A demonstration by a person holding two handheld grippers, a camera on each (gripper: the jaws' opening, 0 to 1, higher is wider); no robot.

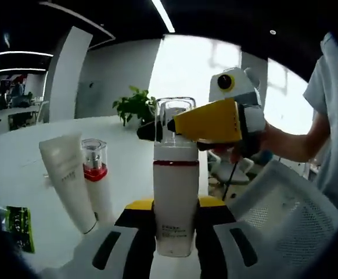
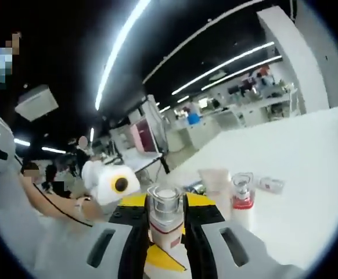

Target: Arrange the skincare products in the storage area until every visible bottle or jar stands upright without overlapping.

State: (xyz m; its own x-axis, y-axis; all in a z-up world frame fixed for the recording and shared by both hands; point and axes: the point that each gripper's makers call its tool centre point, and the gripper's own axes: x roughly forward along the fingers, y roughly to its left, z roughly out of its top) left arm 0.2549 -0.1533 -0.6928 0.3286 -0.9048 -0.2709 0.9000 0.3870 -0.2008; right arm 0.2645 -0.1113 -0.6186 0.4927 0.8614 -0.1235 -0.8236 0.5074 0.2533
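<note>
Standing upright between the closed-in jaws of the left gripper (image 1: 174, 232) is a tall white bottle with a red band and a clear cap (image 1: 175, 192), its lower body squeezed from both sides. The right gripper (image 1: 157, 130) (yellow, black-tipped) reaches in from the right in the left gripper view and meets the clear cap at the top of that same bottle. Seen from the right gripper view, the right gripper (image 2: 166, 232) has its jaws pressed in on the neck just under the cap of the bottle (image 2: 165, 212), so both pairs of tongs are clamped on it, one low and one high.

On the white table (image 1: 24, 174), toward its near left part, a cream squeeze tube (image 1: 69, 180) stands on its cap, leaning a little. Just beside it stands a small white bottle with a red collar and clear cap (image 1: 95, 168). A green sachet (image 1: 19, 228) lies flat near the table's left edge.
</note>
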